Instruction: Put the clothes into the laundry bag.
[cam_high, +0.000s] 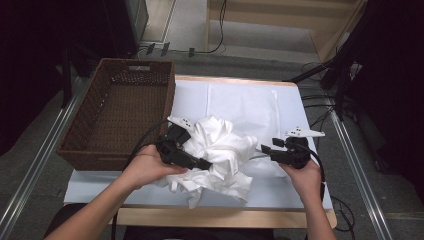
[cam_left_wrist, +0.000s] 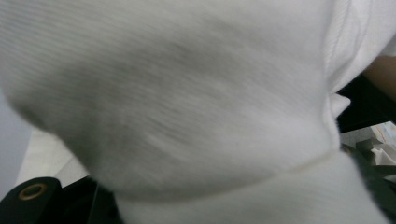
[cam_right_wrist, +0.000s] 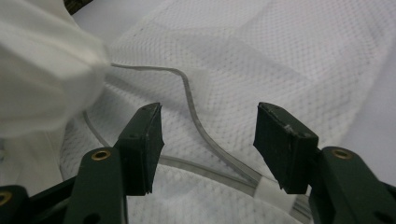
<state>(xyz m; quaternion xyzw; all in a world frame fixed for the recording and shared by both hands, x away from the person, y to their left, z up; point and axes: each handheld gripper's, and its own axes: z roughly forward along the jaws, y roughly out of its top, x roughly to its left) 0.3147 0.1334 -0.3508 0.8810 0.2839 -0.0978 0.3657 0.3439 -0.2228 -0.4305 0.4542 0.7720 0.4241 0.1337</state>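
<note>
A crumpled heap of white garments (cam_high: 222, 150) lies in the middle of the white-covered table (cam_high: 240, 100). My left gripper (cam_high: 204, 163) reaches into the heap from the left, shut on a thick bunch of the white cloth (cam_left_wrist: 187, 102). That cloth hangs close before its camera and hides most of the jaws; one black finger (cam_left_wrist: 32, 193) shows at the bottom left. My right gripper (cam_high: 264, 148) points at the heap's right side. Its jaws stand open (cam_right_wrist: 208, 140) just above a white mesh fabric (cam_right_wrist: 280, 56) with a clear strip (cam_right_wrist: 196, 121) running across it, with nothing pinched.
An empty brown wicker basket (cam_high: 75, 145) stands at the table's left, close behind my left hand. Bare white cover lies behind and to the right of the heap. The wooden front edge (cam_high: 225, 216) is near the forearms. Cables and black stands crowd the floor at the right.
</note>
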